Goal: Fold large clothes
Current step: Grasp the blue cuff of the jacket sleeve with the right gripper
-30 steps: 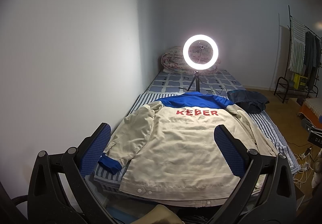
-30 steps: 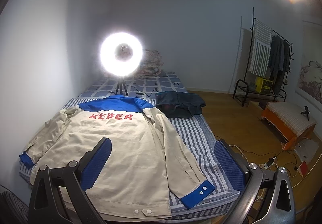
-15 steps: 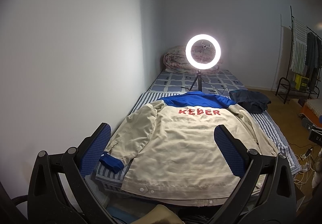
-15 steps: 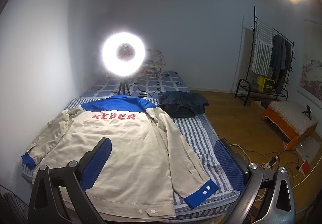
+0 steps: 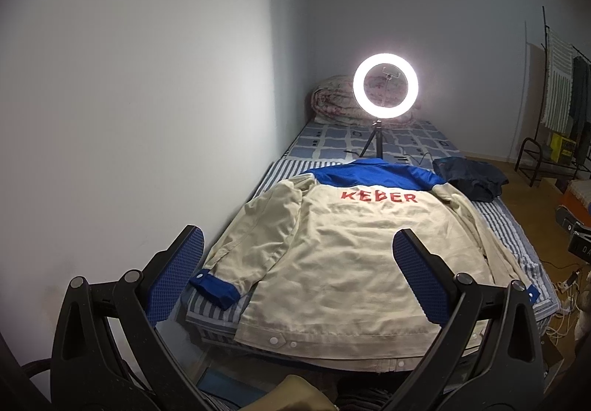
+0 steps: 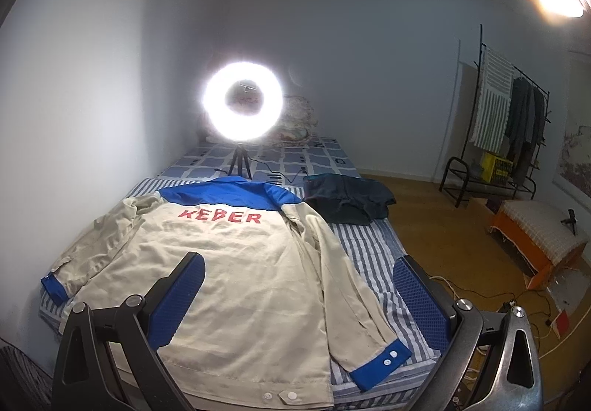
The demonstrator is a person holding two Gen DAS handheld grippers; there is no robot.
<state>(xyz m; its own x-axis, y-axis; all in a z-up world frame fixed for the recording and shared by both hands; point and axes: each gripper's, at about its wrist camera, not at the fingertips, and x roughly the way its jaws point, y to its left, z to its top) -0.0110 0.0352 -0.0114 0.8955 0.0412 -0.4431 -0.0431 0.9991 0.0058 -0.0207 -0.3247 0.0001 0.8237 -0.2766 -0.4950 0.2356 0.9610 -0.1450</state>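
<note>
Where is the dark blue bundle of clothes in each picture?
Left wrist view: the dark blue bundle lies upper right, beyond the jacket's right shoulder.
Right wrist view: it lies right of centre, beside the collar.
Shared landmark: the ring light.

Jacket (image 5: 343, 263) – matt creased cloth; bedsheet (image 6: 369, 248) – striped cloth; floor (image 6: 443, 226) – smooth wood.

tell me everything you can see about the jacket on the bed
The jacket lies flat, back up, on the striped bed. Its cloth is beige and woven-looking, with a blue yoke, collar and cuffs, red KEBER lettering and white snaps at hem and cuffs. The sleeves slant down beside the body. Neither pair of tongs touches it.
</note>
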